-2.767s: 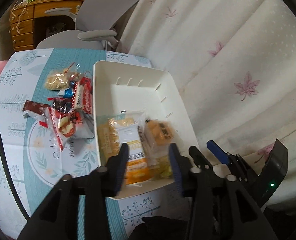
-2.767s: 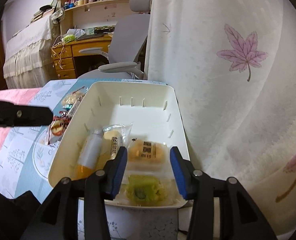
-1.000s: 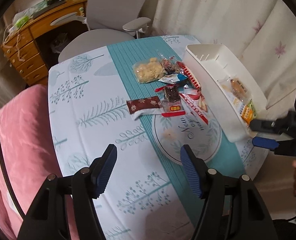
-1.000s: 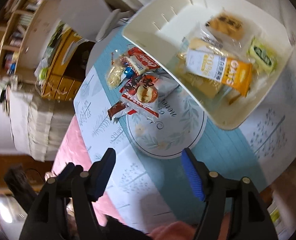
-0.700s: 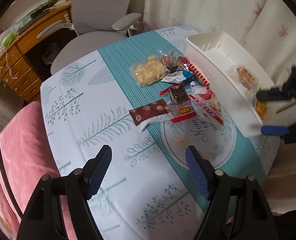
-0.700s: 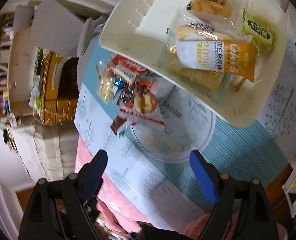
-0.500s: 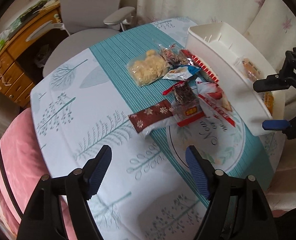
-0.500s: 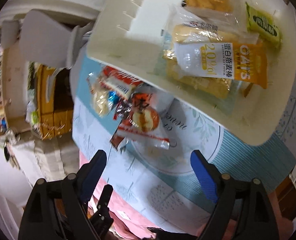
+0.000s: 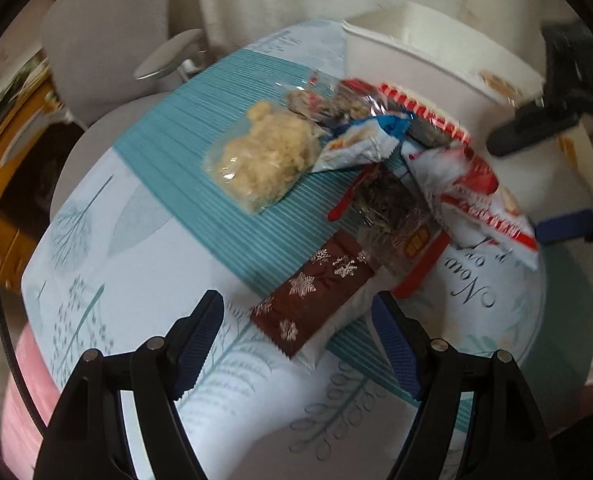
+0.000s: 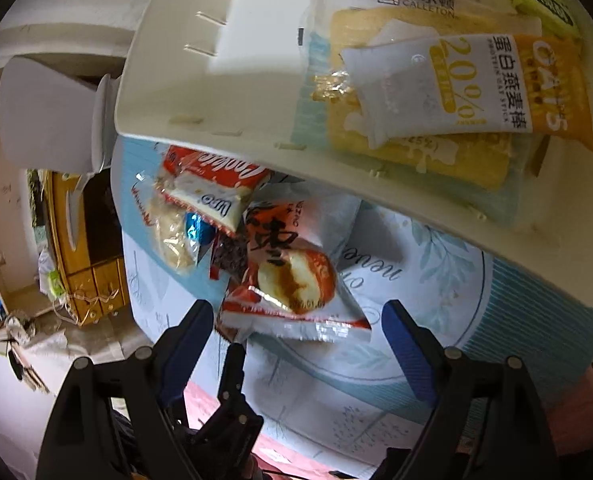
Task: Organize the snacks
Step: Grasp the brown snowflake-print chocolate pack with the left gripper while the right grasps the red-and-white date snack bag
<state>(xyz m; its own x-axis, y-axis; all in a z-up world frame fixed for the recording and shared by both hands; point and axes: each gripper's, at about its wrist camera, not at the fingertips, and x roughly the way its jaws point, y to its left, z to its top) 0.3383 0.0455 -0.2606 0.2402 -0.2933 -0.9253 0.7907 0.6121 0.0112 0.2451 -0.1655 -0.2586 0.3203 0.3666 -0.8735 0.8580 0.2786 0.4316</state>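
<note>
Currently, the left claw (image 9: 298,336) hangs above the round bench (image 9: 144,248) covered in a white and teal leaf-print cloth, its blue-padded fingers spread wide and holding nothing. Between and just ahead of those fingers lies a flat brown wrapper with white snowflakes (image 9: 312,300), resting on the cloth. Beyond it sits a clear packet of dark snack with a red label (image 9: 396,216), then a clear bag of pale crumbly snack (image 9: 264,160) and a small white and blue sachet (image 9: 360,140), all loosely piled together. A white and red pouch (image 9: 468,196) lies at the right of the pile, just beside the wall of the white rectangular plastic bin (image 9: 412,64). The right claw (image 10: 296,340) is likewise spread wide and empty, positioned over the same white and red pouch printed with a filled bun (image 10: 292,280); a red and white biscuit pack (image 10: 208,184) lies next to it, partly under the rim of the bin (image 10: 168,92). Inside the bin, toward one end, rest an orange and white oat stick packet (image 10: 492,84), a yellow wafer pack in clear film (image 10: 416,144) beneath it, and a green packet (image 10: 544,0) at the edge of view. A grey office chair (image 9: 108,52) and a wooden drawer unit (image 10: 92,276) stand beyond the bench.
</note>
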